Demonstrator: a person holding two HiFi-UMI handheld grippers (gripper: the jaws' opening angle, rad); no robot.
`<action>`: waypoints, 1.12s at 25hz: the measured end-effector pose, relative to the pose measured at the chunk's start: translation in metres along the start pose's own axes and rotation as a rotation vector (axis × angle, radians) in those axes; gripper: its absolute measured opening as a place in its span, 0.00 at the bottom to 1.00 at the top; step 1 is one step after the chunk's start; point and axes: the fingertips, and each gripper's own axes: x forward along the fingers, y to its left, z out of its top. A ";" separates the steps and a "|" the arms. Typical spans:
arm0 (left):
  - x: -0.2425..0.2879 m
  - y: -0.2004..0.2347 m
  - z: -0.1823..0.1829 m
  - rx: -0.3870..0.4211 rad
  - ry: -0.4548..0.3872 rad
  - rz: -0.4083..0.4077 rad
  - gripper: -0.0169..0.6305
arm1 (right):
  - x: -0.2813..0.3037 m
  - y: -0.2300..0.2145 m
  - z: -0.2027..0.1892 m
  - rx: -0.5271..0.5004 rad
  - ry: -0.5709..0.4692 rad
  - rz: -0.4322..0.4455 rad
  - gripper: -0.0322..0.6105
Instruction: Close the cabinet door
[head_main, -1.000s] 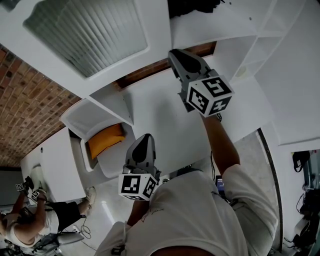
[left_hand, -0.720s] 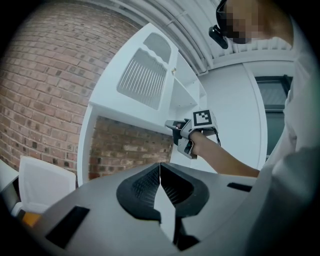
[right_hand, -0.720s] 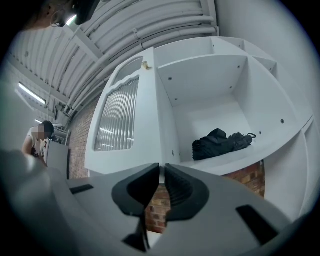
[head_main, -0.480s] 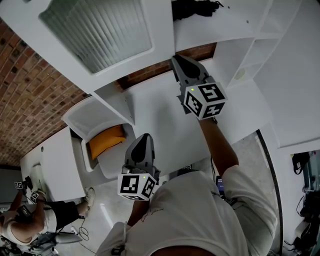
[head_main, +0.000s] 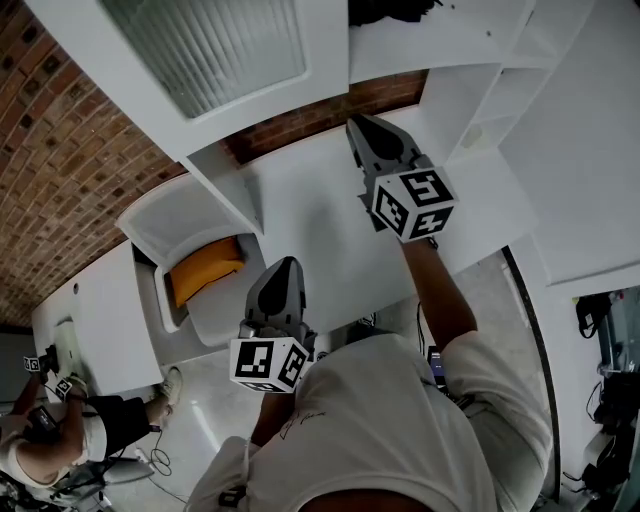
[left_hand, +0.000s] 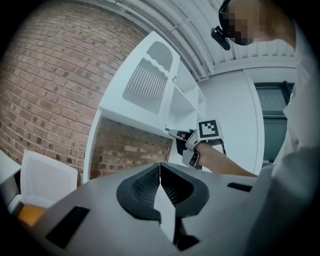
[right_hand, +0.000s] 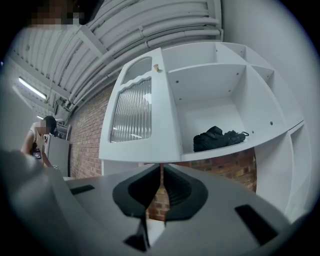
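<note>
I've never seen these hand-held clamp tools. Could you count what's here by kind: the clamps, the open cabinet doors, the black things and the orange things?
2 grippers: left gripper, right gripper
1 open cabinet door
1 black bundle
1 orange pad
Total: 5

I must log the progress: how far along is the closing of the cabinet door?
Nothing looks done: the cabinet door stands wide open, showing the shelf with a black bundle. In hand: the right gripper, shut and empty, is raised close to the door's lower edge. The left gripper hangs low, shut. Left: push the door closed.
</note>
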 end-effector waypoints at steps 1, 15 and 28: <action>-0.003 -0.001 0.001 0.001 -0.001 -0.003 0.05 | -0.004 0.003 -0.001 0.001 0.008 0.003 0.11; -0.041 -0.015 0.001 0.026 -0.008 -0.027 0.05 | -0.072 0.040 -0.031 -0.026 0.122 0.017 0.10; -0.080 -0.027 -0.016 0.007 0.018 -0.038 0.05 | -0.140 0.075 -0.053 -0.003 0.199 0.029 0.10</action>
